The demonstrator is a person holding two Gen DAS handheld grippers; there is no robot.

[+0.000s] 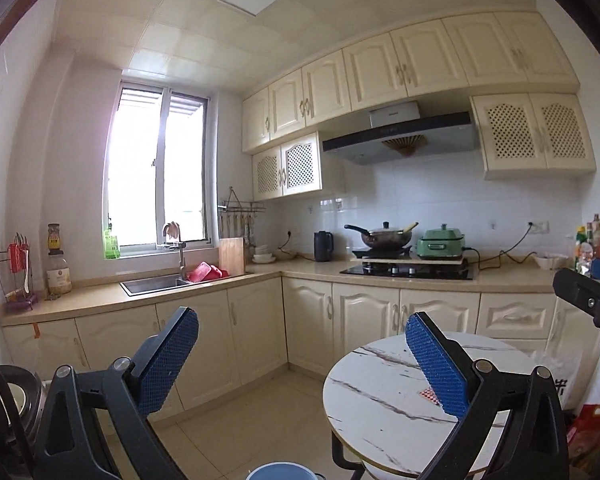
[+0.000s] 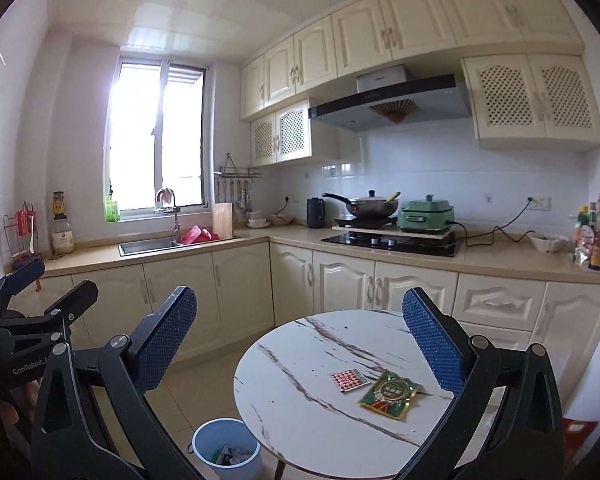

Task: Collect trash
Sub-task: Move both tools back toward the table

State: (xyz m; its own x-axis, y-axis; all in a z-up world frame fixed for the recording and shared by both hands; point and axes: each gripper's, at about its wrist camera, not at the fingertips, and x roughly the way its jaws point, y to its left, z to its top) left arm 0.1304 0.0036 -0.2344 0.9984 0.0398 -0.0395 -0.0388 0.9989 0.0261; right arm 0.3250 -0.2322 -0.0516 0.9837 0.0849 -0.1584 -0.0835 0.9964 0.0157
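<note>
The round marble worktop served as the landmark. Left of it and below its rim, on the floor, stood the blue bin, already holding some scraps; it likely sat there so wrappers could be dropped straight off the edge. The left gripper hung left of the worktop, jaws spread wide with nothing between them. On the worktop lay two pieces of trash: a small red-checked packet and, just right of it, a green-and-gold wrapper, both flat and untouched. The right gripper hovered over the near side of the worktop, jaws likewise released and empty, probably widened ready for a first pick.
</note>
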